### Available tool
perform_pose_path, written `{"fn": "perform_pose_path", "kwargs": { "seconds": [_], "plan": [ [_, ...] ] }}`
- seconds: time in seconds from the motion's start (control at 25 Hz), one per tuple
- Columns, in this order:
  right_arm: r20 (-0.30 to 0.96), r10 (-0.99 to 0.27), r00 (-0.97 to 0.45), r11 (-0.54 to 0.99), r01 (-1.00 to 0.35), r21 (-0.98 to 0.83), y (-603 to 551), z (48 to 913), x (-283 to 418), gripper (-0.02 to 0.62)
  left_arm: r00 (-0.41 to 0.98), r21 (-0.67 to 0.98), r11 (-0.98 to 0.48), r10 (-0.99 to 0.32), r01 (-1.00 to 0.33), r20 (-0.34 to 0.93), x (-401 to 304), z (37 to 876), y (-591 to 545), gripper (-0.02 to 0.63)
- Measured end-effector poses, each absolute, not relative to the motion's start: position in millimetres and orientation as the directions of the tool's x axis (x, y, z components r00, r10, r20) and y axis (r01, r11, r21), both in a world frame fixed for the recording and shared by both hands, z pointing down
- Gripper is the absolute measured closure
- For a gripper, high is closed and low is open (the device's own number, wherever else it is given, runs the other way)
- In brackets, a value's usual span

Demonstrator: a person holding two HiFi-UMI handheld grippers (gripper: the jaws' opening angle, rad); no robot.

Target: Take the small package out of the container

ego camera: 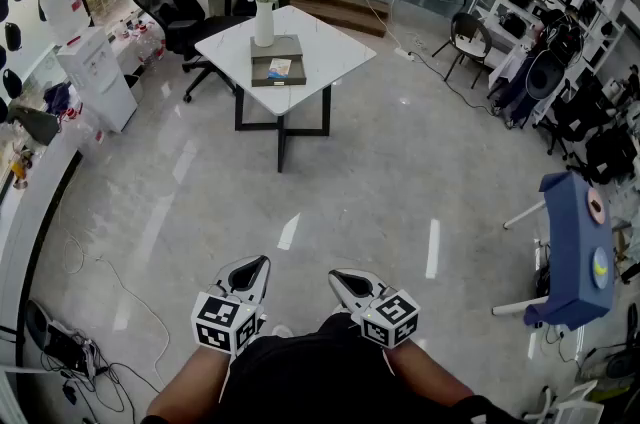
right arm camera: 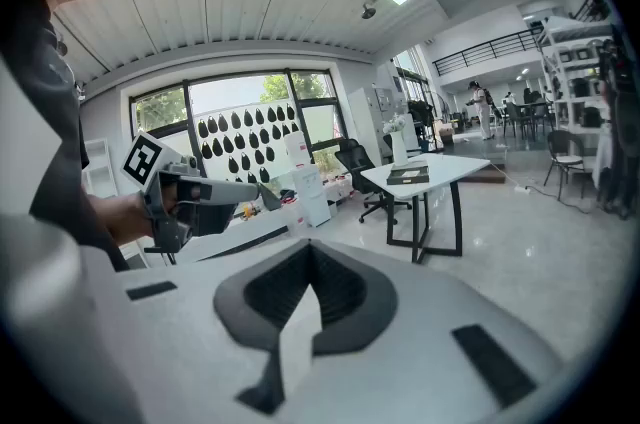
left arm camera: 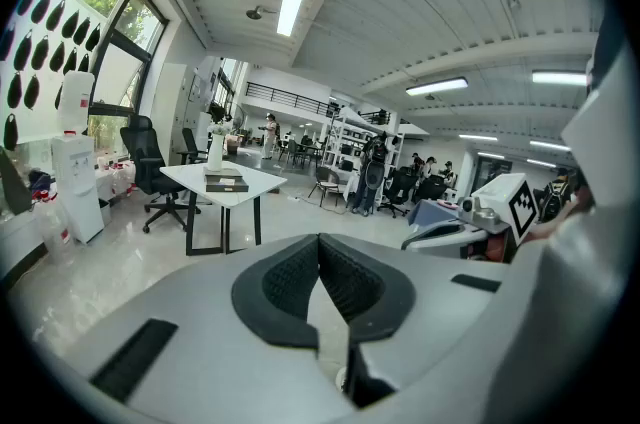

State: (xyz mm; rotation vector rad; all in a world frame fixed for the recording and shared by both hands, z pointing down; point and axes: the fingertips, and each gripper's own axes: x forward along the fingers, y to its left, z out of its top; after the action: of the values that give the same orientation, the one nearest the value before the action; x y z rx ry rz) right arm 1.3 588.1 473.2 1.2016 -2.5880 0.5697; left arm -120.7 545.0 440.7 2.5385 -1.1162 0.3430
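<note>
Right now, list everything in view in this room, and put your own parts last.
table: one, white top on dark legs, middle of the floor ahead
container: one, dark grey, on the table
small package: one, pale with some blue, in the container
vase: one, white with white flowers, on the table behind the container
office chairs: two, black, beyond the table to the left
chair: one, dark, right of the table
water dispenser: one, white, by the left wall
stand: one, blue top on white legs, far right
cables: a bundle, black, floor at lower left
left gripper: one, grey-white, jaws shut and empty, bottom centre
right gripper: one, grey-white, jaws shut and empty, beside the left one
</note>
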Motion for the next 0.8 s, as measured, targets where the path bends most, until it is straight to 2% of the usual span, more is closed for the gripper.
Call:
{"fn": "perform_pose_path", "kwargs": {
  "seconds": [0.8],
  "plan": [
    [0.362,-0.661,-0.658,0.609,-0.751,-0.253,588.7,475.4,-20.4,0.598,0.651,0.216,-0.62,-0.664,-0.754,0.368,-136.0,451.0,546.0,0.604]
  ]
}}
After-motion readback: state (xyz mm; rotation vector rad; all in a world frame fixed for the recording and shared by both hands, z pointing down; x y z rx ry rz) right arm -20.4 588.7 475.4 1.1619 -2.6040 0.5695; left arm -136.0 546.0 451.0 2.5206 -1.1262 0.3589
